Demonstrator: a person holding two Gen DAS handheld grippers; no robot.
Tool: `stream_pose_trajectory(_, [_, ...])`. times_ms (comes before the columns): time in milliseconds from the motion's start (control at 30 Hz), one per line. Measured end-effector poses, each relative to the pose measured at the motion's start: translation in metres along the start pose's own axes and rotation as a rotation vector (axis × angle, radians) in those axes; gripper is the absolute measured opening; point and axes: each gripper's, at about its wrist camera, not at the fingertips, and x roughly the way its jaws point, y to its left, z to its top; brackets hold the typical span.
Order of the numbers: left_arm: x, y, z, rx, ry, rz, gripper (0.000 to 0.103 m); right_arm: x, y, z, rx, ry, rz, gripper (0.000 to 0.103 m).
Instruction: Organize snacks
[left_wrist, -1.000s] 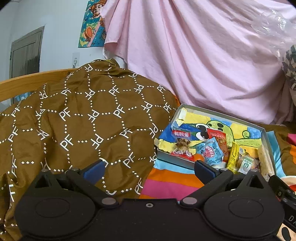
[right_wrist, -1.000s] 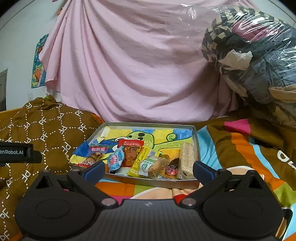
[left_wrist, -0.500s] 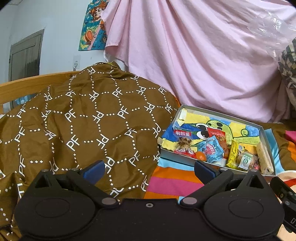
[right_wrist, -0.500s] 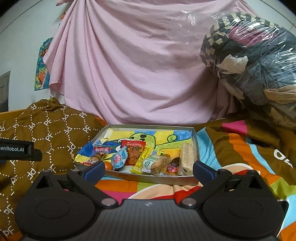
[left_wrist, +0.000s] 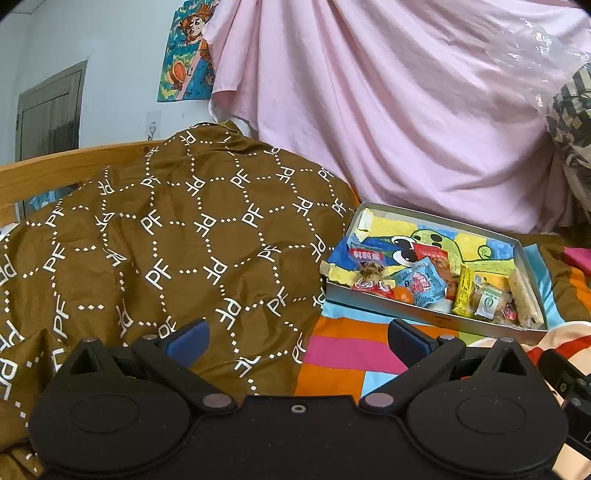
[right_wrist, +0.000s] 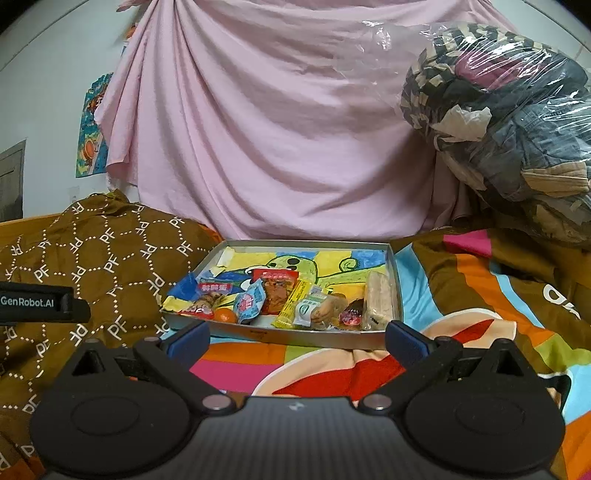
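On the striped bedspread (right_wrist: 332, 363), just beyond both tools: shallow tray (right_wrist: 280, 336) with snacks (right_wrist: 288, 301) bunched along its near wall; far part bare; left gripper (left_wrist: 297, 334) and right gripper (right_wrist: 295, 332) both spread wide, holding nothing, short of the tray; likely sorting not yet begun; next, reaching in to pinch one packet without dragging its neighbours.

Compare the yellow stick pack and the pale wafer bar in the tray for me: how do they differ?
The yellow stick pack is bright yellow with print and narrow; the pale wafer bar is beige, in clear wrap, and clearly wider. The stick pack lies mid-tray, slanted among other snacks; the wafer bar lies along the tray's right wall, roughly parallel to it. Both are long, lie flat near the front edge, and are untouched: the left gripper and right gripper are open and empty.
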Motion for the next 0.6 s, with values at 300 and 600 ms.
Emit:
stream_pose_trajectory(300, [-0.01, 0.009, -0.012, 0.037, -0.004, 0.003, 0.102, -0.014, 0.005, -0.006, 0.018, -0.004, 0.008, 0.103])
stream_pose_trajectory(600, [-0.018, 0.019, -0.022, 0.095, -0.049, 0.004, 0.102, -0.022, 0.013, -0.013, 0.045, -0.032, 0.004, 0.103])
